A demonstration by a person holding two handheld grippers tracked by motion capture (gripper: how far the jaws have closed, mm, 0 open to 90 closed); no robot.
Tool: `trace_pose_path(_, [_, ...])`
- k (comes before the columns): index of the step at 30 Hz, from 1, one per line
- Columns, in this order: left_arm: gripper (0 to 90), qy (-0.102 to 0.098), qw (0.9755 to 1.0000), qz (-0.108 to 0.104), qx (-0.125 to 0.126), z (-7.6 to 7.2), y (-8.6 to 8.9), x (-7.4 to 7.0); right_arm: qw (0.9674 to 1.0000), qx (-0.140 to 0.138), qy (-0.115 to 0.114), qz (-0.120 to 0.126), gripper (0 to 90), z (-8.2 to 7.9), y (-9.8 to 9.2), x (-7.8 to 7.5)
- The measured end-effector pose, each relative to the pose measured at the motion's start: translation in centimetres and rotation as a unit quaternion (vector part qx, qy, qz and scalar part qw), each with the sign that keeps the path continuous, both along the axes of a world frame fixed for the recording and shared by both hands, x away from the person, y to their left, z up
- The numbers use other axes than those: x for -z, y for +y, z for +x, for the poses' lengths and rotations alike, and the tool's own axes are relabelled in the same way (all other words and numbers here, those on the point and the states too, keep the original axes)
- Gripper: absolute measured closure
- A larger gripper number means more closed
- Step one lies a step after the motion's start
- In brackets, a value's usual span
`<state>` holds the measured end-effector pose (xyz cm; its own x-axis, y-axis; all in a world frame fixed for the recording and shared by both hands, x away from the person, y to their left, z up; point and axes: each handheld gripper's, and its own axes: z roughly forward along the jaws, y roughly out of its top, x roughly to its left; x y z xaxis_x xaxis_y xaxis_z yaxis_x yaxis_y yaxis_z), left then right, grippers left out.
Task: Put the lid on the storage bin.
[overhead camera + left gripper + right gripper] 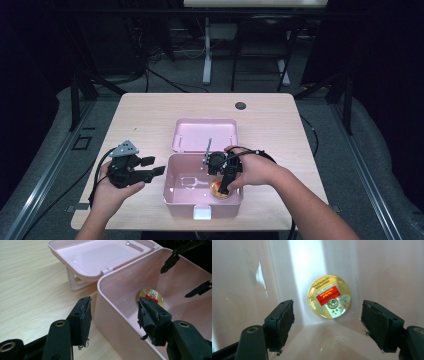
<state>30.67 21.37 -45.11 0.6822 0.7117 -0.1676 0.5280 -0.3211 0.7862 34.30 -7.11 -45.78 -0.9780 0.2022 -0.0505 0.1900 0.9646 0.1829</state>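
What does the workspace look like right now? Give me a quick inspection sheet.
Surface: light wood table, round grommet near the far edge.
Job's things: pink box, lid open and laid back; round gold tin with a red label inside.
Clutter: nothing seen.
Grippers: right tool open above the tin, not touching; left tool open, straddling the box wall.
Cables: black cable trailing from the left tool.
Surroundings: dark room, table legs beyond.
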Motion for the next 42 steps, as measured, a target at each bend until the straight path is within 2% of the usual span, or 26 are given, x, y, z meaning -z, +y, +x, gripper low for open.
trace_pose_path(4, [43.2, -0.002, 1.0, 0.005, 0.0, -0.1, -0.2, 0.0, 0.9996, 0.02, -0.008, 0.02, 24.1, 0.0, -0.6, -1.2])
trace_pose_path(7, [42.8, -0.002, 1.0, 0.002, 0.003, -0.2, -0.4, 0.0, 0.9991, 0.034, -0.009, 0.022, 20.3, 0.1, -1.0, -1.8])
trace_pose_path(12, [39.9, -0.01, 0.9999, -0.002, 0.006, -0.3, -0.6, -0.1, 0.9983, 0.043, -0.002, 0.04, 14.6, 0.1, -1.6, -2.6])
trace_pose_path(15, [38.3, -0.011, 0.9999, -0.003, 0.008, -0.3, -0.6, -0.1, 0.9981, 0.04, -0.008, 0.045, 14.8, -0.1, -1.9, -2.9])
trace_pose_path(19, [39.0, -0.012, 0.9998, 0.005, 0.011, -0.3, -0.7, -0.1, 0.9975, 0.053, -0.027, 0.037, 20.3, 0.0, -2.3, -3.1])
trace_pose_path(25, [44.9, -0.016, 0.9997, 0.008, 0.018, -0.4, -0.9, 0.0, 0.9937, 0.087, -0.026, 0.066, 30.8, 0.6, -3.2, -3.9])
trace_pose_path(29, [46.7, -0.017, 0.9996, 0.006, 0.02, -0.5, -1.0, 0.0, 0.992, 0.094, -0.026, 0.08, 36.0, 0.7, -3.8, -4.2])
trace_pose_path(33, [46.7, -0.017, 0.9997, 0.005, 0.017, -0.4, -1.1, 0.1, 0.9874, 0.118, -0.017, 0.104, 43.4, 0.8, -4.4, -4.4])
trace_pose_path(37, [47.1, -0.025, 0.9995, 0.004, 0.017, -0.3, -1.1, 0.2, 0.9847, 0.134, -0.02, 0.109, 43.2, 0.8, -4.9, -4.4])
trace_pose_path(40, [45.7, -0.031, 0.9993, -0.005, 0.021, -0.5, -1.1, 0.0, 0.9822, 0.146, -0.029, 0.114, 45.6, 0.8, -5.3, -4.4])
trace_pose_path(42, [45.7, -0.036, 0.999, -0.016, 0.023, -0.5, -1.1, 0.0, 0.9807, 0.153, -0.025, 0.119, 48.9, 0.8, -5.5, -4.5])
